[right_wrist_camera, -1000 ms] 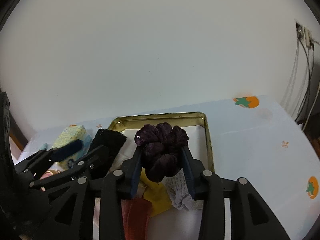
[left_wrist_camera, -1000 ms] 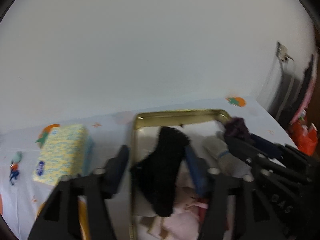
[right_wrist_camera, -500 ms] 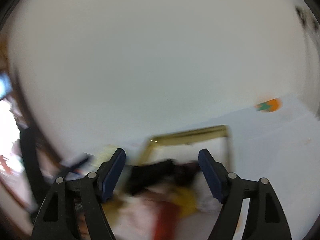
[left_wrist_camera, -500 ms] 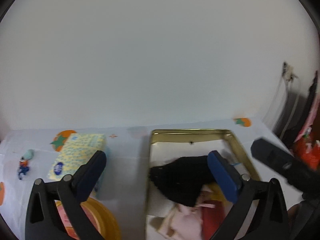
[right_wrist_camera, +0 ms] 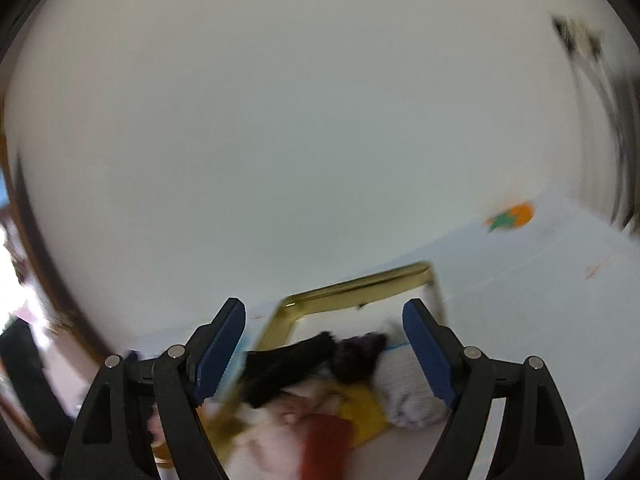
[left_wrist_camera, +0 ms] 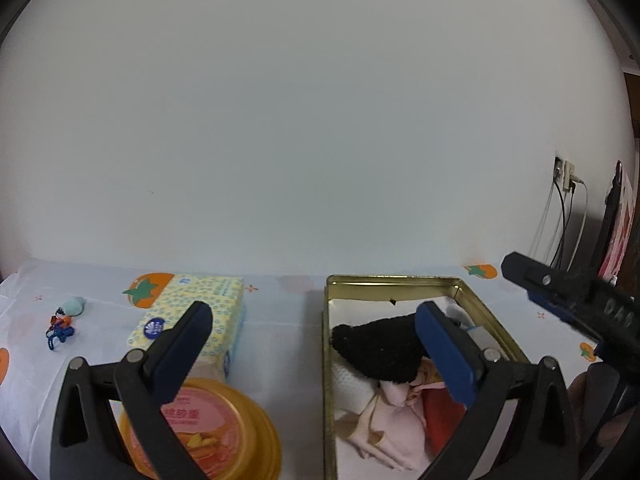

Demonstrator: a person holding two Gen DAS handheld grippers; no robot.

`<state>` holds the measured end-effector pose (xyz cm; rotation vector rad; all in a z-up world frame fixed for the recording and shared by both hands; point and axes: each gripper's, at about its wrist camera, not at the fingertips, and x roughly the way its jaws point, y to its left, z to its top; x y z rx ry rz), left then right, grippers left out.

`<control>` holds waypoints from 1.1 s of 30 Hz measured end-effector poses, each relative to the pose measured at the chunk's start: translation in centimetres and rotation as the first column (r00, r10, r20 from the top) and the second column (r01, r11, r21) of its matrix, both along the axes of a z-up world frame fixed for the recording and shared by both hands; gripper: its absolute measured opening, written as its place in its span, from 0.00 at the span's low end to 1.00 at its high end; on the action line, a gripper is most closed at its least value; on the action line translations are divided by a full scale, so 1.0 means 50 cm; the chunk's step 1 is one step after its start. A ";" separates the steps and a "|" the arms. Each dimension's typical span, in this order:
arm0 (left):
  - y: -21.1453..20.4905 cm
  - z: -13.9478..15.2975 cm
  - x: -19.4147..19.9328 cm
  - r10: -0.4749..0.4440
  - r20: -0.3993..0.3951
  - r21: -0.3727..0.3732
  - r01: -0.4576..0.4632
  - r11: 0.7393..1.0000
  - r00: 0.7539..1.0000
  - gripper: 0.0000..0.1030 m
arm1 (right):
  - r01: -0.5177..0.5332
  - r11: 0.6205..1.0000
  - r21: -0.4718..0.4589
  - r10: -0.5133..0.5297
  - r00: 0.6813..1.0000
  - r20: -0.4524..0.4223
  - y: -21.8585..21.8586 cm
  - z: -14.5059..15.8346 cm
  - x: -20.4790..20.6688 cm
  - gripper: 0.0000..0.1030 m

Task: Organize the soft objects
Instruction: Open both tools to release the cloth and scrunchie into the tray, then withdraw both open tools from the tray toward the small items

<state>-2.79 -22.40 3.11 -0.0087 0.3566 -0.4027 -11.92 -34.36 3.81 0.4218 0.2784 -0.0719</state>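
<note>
A gold tin tray (left_wrist_camera: 392, 280) holds a black fuzzy piece (left_wrist_camera: 376, 348), pink cloth (left_wrist_camera: 396, 432) and a red item (left_wrist_camera: 444, 420). My left gripper (left_wrist_camera: 312, 316) hovers wide open in front of the tray's left wall, holding nothing. A finger of my right gripper (left_wrist_camera: 560, 292) shows at the right. In the blurred right wrist view my right gripper (right_wrist_camera: 322, 312) is above the tray (right_wrist_camera: 360, 284), its jaws opening with nothing between them. Below it lie a purple scrunchie (right_wrist_camera: 360, 354), the black piece (right_wrist_camera: 288, 364), a yellow cloth (right_wrist_camera: 360, 404) and a white knit (right_wrist_camera: 408, 400).
Left of the tray are a yellow tissue pack (left_wrist_camera: 208, 292) and an orange-lidded tub (left_wrist_camera: 224, 432). A small teal trinket on a blue cord (left_wrist_camera: 64, 320) lies far left. The white wall stands right behind the table. Cables (left_wrist_camera: 560, 216) hang at the right.
My left gripper let go of the black fuzzy piece, which now lies in the tray, and drew back leftward. My right gripper released the purple scrunchie into the tray and spread its jaws.
</note>
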 end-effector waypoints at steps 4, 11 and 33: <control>0.003 -0.004 -0.020 0.036 0.098 0.016 -0.038 0.999 0.995 1.00 | 0.141 0.976 -0.164 -0.126 0.987 0.095 0.040 0.015 -0.055 0.81; 0.009 -0.015 -0.034 0.063 0.162 0.027 -0.068 0.997 0.985 1.00 | 0.299 0.917 -0.264 -0.249 0.946 0.208 0.081 0.012 -0.115 0.81; 0.010 -0.021 -0.074 -0.010 0.181 0.084 -0.005 0.996 0.983 1.00 | 0.368 0.883 -0.292 -0.280 0.911 0.302 0.150 -0.020 -0.161 0.81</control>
